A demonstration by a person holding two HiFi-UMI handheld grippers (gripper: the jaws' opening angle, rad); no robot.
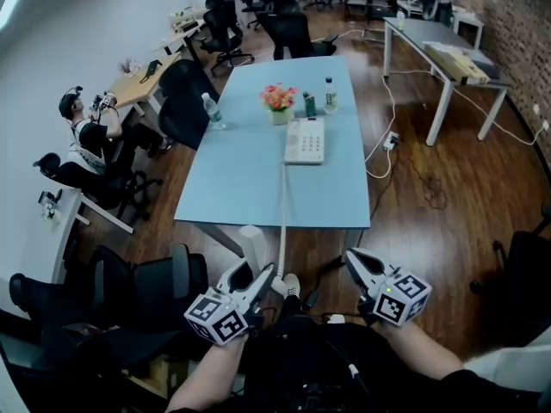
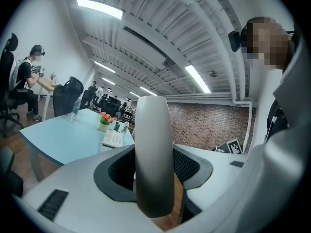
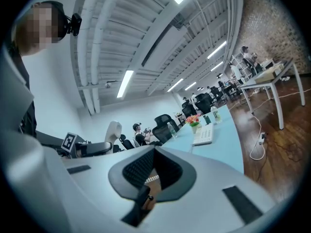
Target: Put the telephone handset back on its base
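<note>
The white telephone handset [image 1: 252,243] stands up between the jaws of my left gripper [image 1: 251,274], which is shut on it low in the head view, in front of the table's near edge. In the left gripper view the handset [image 2: 153,154] fills the gap between the black pads. Its cord [image 1: 282,205] runs across the light blue table [image 1: 241,179] to the white phone base [image 1: 305,140], whose cradle side is bare. The base [image 2: 113,139] also shows small and far off. My right gripper [image 1: 353,256] hangs to the right, its jaws together on nothing; from it the base [image 3: 203,136] is distant.
On the table stand a flower pot [image 1: 278,101], a water bottle [image 1: 213,110] at the left edge and another bottle [image 1: 329,95] behind the base. Black office chairs [image 1: 185,93] line the left side, where a person [image 1: 86,132] sits. A grey table [image 1: 439,46] stands at right.
</note>
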